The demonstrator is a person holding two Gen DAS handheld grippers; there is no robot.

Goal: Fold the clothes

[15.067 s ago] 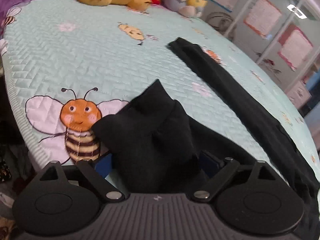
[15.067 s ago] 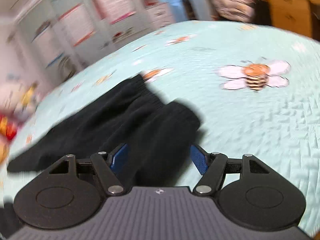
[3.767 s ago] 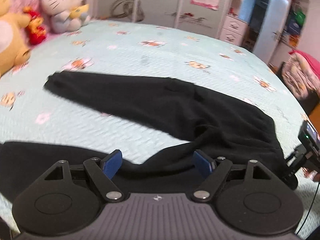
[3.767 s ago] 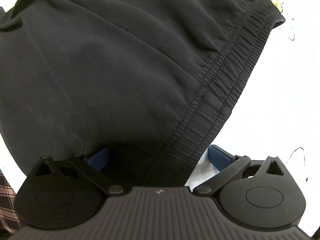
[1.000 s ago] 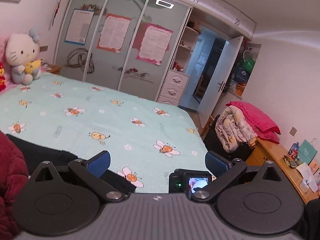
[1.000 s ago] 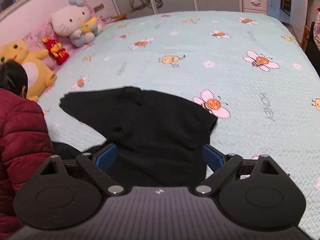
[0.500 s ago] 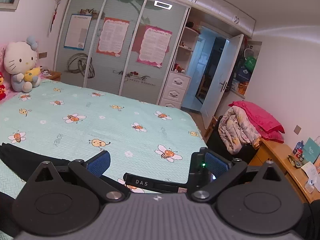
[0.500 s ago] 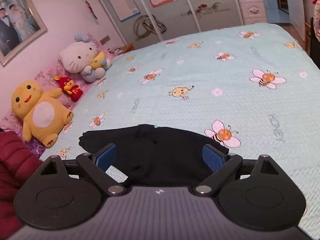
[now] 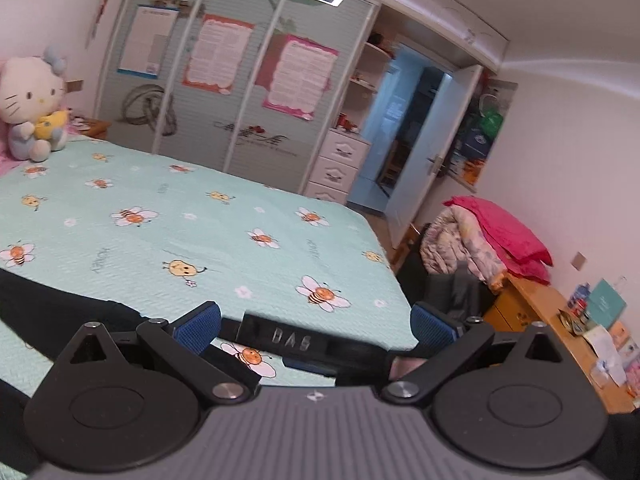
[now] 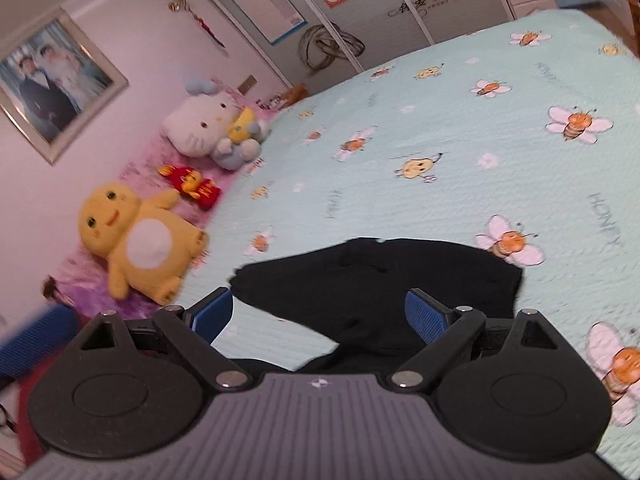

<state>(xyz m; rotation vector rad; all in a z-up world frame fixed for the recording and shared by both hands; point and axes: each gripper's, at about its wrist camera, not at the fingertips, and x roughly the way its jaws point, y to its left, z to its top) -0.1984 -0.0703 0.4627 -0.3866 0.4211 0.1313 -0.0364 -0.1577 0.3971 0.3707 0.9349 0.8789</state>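
Observation:
The black trousers [image 10: 380, 280] lie folded into a compact bundle on the mint bee-print quilt [image 10: 460, 140]. My right gripper [image 10: 319, 315] hovers above their near edge, open, its blue pads [image 10: 212, 314] wide apart and holding nothing. In the left wrist view only a strip of the black trousers [image 9: 48, 312] shows at the left edge. My left gripper [image 9: 314, 326] is open and empty too. The other gripper's black body marked "DAS" [image 9: 292, 338] crosses just beyond its fingers, with part of a hand [image 9: 404, 366] beside it.
Plush toys line the head of the bed: a white cat [image 10: 208, 124], a yellow one [image 10: 140, 240], a small red one [image 10: 192, 186]. A wardrobe [image 9: 240, 80] stands behind the bed. Piled bedding [image 9: 480, 240] and a wooden cabinet [image 9: 540, 320] stand at the right.
Both grippers have let go of the trousers and risen. The right wrist view has tilted up and left, so the bundle looks smaller. The right gripper has drifted across the left wrist view.

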